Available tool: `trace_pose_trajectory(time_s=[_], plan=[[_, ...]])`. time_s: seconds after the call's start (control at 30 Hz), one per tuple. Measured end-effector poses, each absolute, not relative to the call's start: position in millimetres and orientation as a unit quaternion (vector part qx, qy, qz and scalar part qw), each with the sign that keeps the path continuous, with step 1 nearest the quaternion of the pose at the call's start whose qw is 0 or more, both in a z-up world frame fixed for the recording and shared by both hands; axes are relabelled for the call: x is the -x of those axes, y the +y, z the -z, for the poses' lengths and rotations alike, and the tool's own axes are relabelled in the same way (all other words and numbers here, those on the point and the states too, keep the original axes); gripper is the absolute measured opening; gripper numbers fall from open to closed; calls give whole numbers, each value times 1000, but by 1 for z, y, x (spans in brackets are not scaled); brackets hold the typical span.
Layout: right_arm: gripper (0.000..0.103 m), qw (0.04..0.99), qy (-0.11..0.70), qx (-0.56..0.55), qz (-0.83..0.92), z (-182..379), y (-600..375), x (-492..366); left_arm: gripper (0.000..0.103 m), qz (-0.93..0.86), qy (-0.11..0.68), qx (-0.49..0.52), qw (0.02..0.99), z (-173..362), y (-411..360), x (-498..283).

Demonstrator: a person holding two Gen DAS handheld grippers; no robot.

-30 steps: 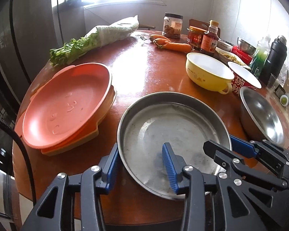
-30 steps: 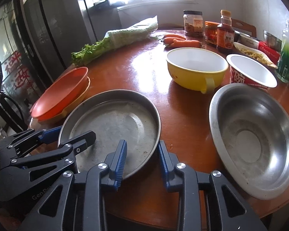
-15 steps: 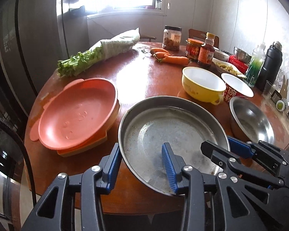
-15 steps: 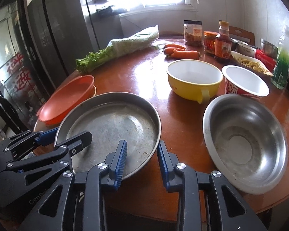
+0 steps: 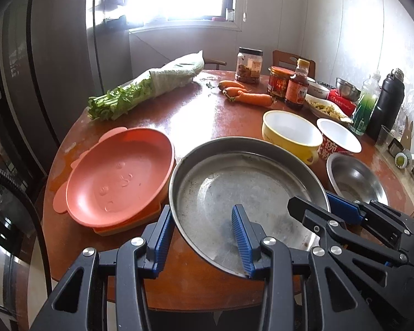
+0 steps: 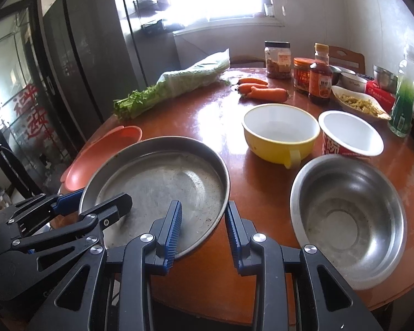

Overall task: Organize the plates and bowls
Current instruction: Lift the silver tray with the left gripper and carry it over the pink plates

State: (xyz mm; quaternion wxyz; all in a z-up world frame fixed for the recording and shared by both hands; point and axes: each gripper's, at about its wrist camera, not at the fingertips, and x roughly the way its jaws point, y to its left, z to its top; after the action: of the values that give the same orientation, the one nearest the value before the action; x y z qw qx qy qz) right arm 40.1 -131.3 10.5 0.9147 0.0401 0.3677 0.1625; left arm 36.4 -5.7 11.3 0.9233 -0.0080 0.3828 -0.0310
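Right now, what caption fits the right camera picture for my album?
Two grippers straddle opposite rims of a metal pan lifted beside a steel bowl on the wooden table.

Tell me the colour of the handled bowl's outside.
Yellow, white inside; the handled bowl shows best in the right wrist view.

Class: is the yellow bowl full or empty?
Empty: the yellow bowl shows a bare white inside, with nothing in it, in both wrist views.
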Motion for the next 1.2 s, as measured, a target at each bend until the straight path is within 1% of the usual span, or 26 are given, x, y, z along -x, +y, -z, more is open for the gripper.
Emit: trace_pose_trajectory(time_s=[0.8,1.2], plan=[[34,924,327,-10,-200,-60,-81,-70,42,-6,349,22,937,-53,44,-54],[34,916,313,21,-249,-75,-33,-83,42,-53,328,45,942,-65,96,-55]])
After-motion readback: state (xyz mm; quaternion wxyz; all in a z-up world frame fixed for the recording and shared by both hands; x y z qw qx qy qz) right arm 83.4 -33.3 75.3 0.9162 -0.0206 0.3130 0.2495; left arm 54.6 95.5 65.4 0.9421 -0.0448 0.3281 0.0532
